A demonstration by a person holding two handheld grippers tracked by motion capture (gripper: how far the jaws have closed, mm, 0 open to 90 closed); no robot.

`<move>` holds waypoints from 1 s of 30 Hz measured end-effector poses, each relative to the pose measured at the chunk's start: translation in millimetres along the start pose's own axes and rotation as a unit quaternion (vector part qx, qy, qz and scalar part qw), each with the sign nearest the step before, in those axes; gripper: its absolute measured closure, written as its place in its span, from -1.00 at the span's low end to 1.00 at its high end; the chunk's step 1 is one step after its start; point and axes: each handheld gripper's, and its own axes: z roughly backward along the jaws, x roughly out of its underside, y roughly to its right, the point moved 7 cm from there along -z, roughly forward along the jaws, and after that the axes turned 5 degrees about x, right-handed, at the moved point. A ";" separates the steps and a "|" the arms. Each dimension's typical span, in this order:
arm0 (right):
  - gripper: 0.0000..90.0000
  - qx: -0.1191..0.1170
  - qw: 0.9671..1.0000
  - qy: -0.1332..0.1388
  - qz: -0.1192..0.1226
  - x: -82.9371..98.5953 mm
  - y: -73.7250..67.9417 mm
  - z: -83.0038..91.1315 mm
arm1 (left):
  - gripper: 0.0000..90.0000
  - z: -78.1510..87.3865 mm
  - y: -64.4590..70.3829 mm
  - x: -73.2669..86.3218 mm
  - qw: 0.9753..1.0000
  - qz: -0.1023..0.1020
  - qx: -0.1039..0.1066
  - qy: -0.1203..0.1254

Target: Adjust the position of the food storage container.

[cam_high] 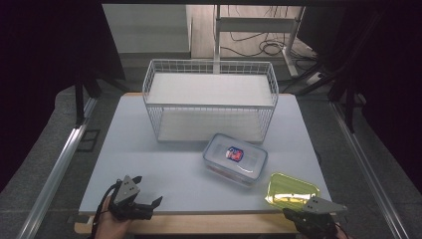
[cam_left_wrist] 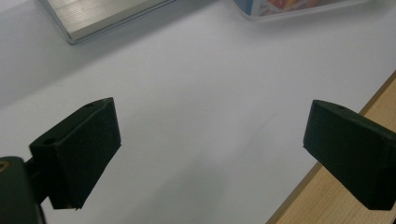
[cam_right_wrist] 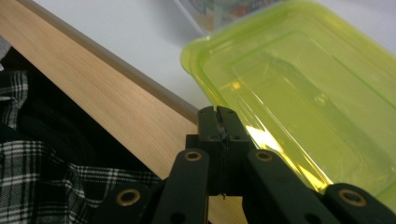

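Observation:
A clear lidded box (cam_high: pixel 235 158) with a red and blue label lies on the white table, right of the middle. A yellow-green translucent tray (cam_high: pixel 291 191) lies flat at the front right corner and looms large in the right gripper view (cam_right_wrist: pixel 299 79). My right gripper (cam_high: pixel 293 215) is shut, its jaws pressed together over the wooden table edge, right at the tray's near rim (cam_right_wrist: pixel 219 121); nothing shows between them. My left gripper (cam_high: pixel 149 193) stands open at the front left over bare table (cam_left_wrist: pixel 210 144), holding nothing.
A white two-tier wire rack (cam_high: pixel 210 99) stands at the back middle of the table; its base corner (cam_left_wrist: pixel 107 18) appears in the left gripper view. The table's wooden front edge (cam_high: pixel 209 224) runs along the bottom. A checked sleeve (cam_right_wrist: pixel 42 172) is beside the right gripper.

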 end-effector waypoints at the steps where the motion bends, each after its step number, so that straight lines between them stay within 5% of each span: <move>1: 0.98 -0.002 1.000 -0.006 0.001 0.9 1.3 -0.7 | -0.91 0.0 0.0 -0.2 1.000 0.001 0.001 0.001; 10: 0.98 -0.002 1.000 -0.018 0.002 -1.8 12.5 -7.1 | -0.90 0.9 -1.1 -0.2 1.000 0.004 0.000 0.003; 30: 0.98 0.034 0.998 -0.027 -0.051 5.0 76.3 -18.0 | -0.90 -2.0 -2.1 0.5 1.000 0.009 -0.001 -0.003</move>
